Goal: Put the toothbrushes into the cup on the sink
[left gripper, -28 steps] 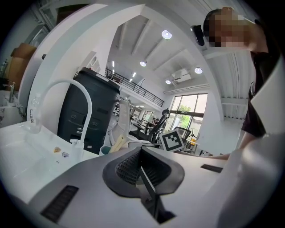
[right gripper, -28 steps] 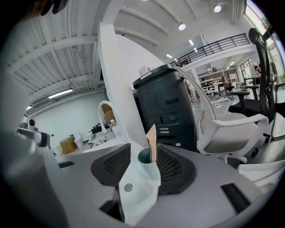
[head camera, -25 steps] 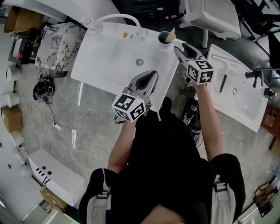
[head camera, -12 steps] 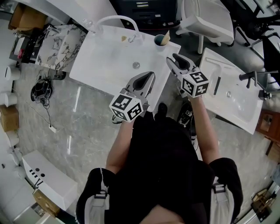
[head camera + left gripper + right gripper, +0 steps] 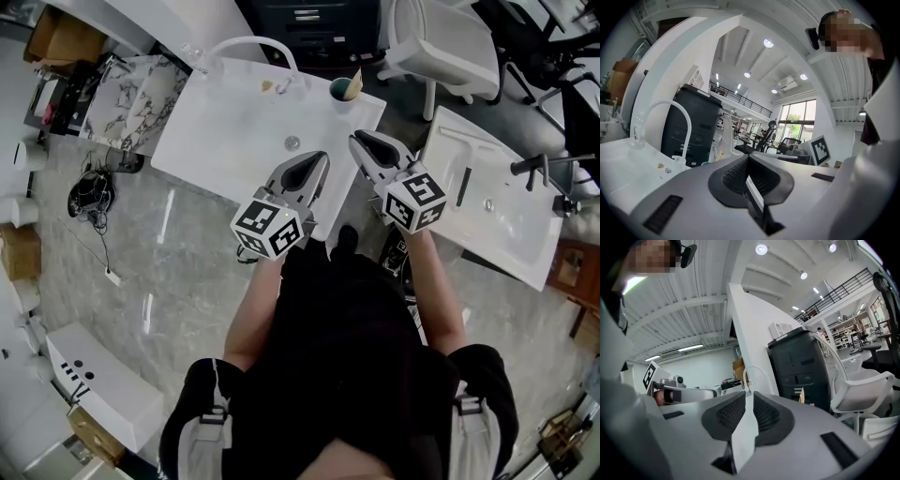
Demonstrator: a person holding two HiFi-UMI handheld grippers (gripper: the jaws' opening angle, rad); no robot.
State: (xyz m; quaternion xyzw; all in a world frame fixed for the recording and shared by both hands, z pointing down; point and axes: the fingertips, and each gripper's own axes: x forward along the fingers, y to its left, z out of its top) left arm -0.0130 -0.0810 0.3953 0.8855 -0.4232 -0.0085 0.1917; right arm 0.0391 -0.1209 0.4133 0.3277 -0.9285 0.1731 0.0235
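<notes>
1. Head view: the white sink (image 5: 225,122) fills the upper middle of the frame, with its arched faucet (image 5: 251,40) at the top edge. The teal cup (image 5: 343,90) stands on the sink's upper right corner, and one beige toothbrush (image 5: 357,79) leans inside it. I see no other toothbrush lying loose; the small specks by the faucet base are too small to tell. The left gripper (image 5: 322,157) hovers over the sink's lower right edge, and the right gripper (image 5: 357,140) is just right of it, below the cup. A second sink (image 5: 487,216) lies at the right and a white chair (image 5: 441,42) at upper right
2. Left gripper view: the jaws are pressed together with nothing between them. The faucet rises at the left, with a black cabinet (image 5: 693,122) behind it
3. Right gripper view: the jaws are closing, with a thin gap between them and nothing in it. The toothbrush shows right of centre, in front of the cabinet
4. Judgement: a toothbrush is light, stiff and slim, and its smooth handle is apt to swivel, so take it mid-handle. The cup looks light and sits near the sink's corner, so a knock could tip it
</notes>
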